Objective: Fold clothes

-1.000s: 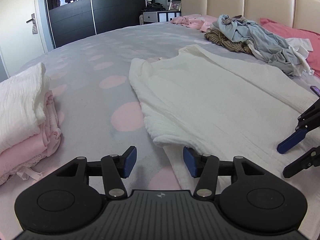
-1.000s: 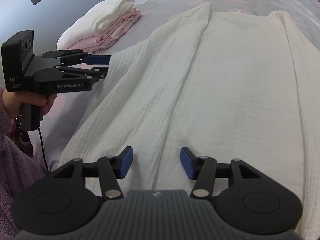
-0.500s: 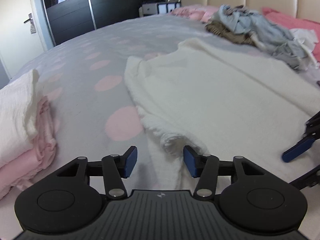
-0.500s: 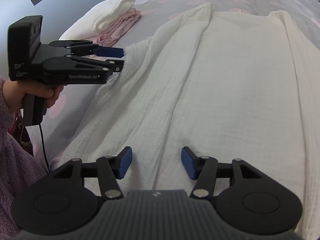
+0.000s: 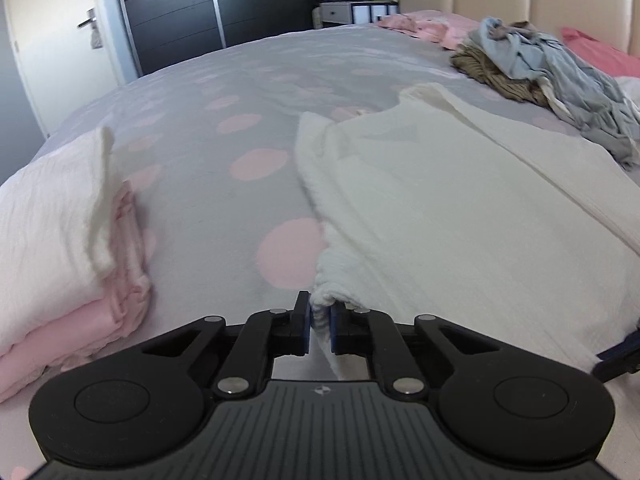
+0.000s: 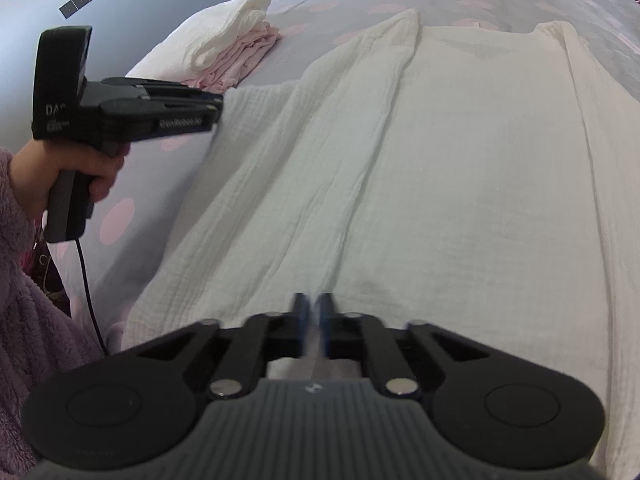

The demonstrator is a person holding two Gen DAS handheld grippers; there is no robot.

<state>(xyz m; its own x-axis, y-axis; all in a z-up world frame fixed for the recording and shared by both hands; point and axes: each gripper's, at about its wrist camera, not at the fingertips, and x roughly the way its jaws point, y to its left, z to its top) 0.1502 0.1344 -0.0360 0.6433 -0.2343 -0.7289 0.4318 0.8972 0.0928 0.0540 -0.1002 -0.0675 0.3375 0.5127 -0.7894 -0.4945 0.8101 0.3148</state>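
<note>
A white crinkled garment [image 5: 460, 200] lies spread flat on the grey bed with pink dots [image 5: 248, 120]; it also fills the right wrist view [image 6: 460, 168]. My left gripper [image 5: 320, 316] is shut on the garment's left side edge, a bunched fold between its blue pads. It shows from the side in the right wrist view [image 6: 218, 110], held by a hand. My right gripper [image 6: 314, 312] is shut on the garment's near hem. Its tip shows at the right edge of the left wrist view [image 5: 624, 354].
A folded stack of white and pink clothes [image 5: 60, 240] sits left of the garment, also in the right wrist view [image 6: 228, 48]. A heap of unfolded clothes [image 5: 540, 68] lies by the headboard. A dark wardrobe [image 5: 224, 4] and a door stand beyond the bed.
Both grippers were open and have closed on the garment: the left on its side edge, the right on its near hem. The left gripper moved forward to the edge.
</note>
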